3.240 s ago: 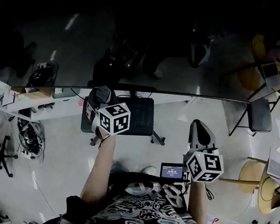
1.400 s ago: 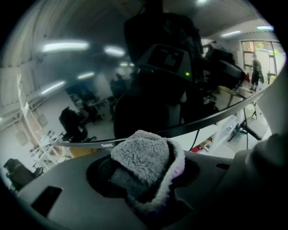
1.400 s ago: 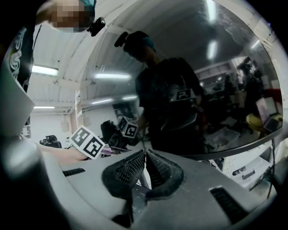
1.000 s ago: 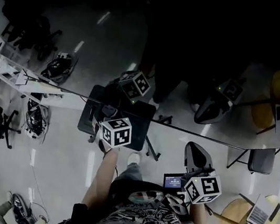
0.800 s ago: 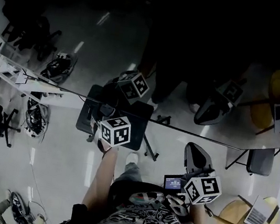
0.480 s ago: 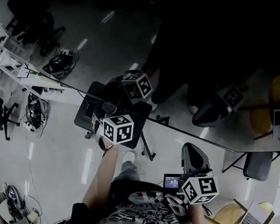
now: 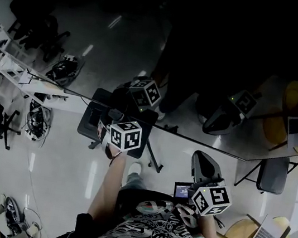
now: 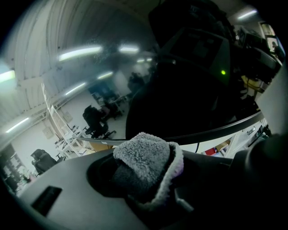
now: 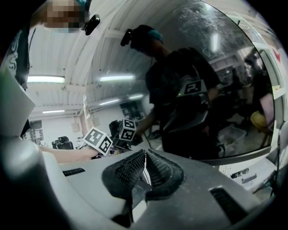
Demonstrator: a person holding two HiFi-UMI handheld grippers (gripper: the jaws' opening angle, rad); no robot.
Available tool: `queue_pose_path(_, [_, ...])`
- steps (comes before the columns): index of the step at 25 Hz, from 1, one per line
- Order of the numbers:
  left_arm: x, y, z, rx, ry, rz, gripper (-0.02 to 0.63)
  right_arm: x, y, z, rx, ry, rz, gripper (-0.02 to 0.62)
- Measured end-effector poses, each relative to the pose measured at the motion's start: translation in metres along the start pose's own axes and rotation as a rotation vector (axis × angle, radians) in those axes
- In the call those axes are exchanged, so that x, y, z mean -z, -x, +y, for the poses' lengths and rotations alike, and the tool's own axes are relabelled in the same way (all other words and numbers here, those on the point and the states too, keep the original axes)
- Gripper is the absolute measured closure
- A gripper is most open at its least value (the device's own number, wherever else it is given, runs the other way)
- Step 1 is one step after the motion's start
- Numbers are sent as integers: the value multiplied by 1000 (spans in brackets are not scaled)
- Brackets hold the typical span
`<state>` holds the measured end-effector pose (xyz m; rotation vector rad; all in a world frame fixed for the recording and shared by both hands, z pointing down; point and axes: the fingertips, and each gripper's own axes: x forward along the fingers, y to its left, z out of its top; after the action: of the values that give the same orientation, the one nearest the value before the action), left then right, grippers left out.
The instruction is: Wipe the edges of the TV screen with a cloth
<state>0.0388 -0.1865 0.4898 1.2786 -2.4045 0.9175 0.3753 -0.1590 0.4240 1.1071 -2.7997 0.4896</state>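
Snugly around cloth [image 8: 145, 161], left tool [image 8: 144, 179].

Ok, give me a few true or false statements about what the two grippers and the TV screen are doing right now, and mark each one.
1. The left gripper is shut on a fluffy grey cloth. True.
2. The right gripper grips a second rag. False: its jaws are together with nothing between them.
3. The cloth sits close to the dark edge of the TV screen. True.
4. The TV screen shows a bright picture. False: it is dark and only reflects the room and the grippers.
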Motion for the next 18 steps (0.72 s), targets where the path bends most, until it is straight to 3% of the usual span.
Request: queue_pose_path(18, [-1, 18, -20, 8, -9, 6, 371, -4, 22, -12, 22, -24, -17, 563])
